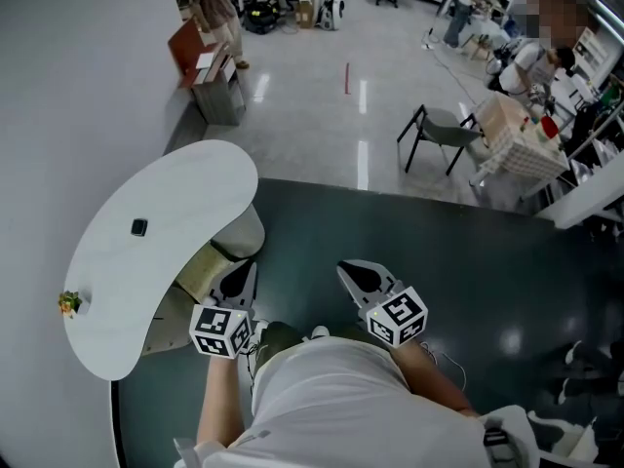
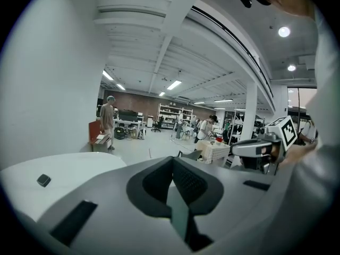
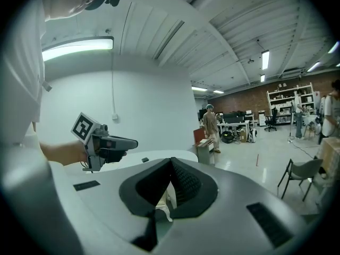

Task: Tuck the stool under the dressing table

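Note:
The white kidney-shaped dressing table stands against the wall at the left. A pale rounded stool sits partly beneath its right edge, most of it hidden by the top. My left gripper hangs just in front of the stool, shut and holding nothing. A little to the right, over the dark mat, my right gripper is also shut and empty. In the left gripper view the shut jaws point past the table top. The right gripper view shows its shut jaws and the left gripper beside the table top.
A small black object and a little yellow-green item lie on the table top. Beyond the dark mat stand a grey chair, a white crate and a red cart. A person stands at the back.

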Tool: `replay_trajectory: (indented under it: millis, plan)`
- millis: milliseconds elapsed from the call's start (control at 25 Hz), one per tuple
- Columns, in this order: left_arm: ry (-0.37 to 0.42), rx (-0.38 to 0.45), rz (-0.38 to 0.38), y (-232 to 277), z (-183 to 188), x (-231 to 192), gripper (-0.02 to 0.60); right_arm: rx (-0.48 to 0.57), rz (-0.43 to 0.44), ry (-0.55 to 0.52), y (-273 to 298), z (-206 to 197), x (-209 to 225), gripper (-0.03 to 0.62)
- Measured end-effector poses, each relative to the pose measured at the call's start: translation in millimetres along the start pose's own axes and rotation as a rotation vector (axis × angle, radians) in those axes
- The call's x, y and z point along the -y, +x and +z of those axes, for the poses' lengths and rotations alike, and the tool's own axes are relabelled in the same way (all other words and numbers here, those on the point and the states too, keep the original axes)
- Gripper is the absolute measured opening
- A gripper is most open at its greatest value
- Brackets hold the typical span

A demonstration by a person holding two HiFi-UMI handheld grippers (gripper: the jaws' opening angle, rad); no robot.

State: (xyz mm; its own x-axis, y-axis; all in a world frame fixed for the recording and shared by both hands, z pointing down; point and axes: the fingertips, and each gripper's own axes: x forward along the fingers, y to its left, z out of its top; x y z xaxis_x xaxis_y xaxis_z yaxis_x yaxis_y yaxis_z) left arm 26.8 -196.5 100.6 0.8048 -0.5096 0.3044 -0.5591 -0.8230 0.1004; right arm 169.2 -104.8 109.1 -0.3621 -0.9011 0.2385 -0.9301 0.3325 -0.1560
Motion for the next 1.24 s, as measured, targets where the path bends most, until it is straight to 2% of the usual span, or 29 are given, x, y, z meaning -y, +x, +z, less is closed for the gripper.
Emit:
replay_trajectory:
  millis: [680,1240]
  plan:
    - [-0.008,-0.021,-0.008,9,-11,21,0.003,-0.018,-0.007,0.027,-19,-18,12,0.009]
    - [-0.025,-0.025,-0.028,5,-25,23,0.003,-0.013,-0.001,0.055,-21,-30,-1,0.009]
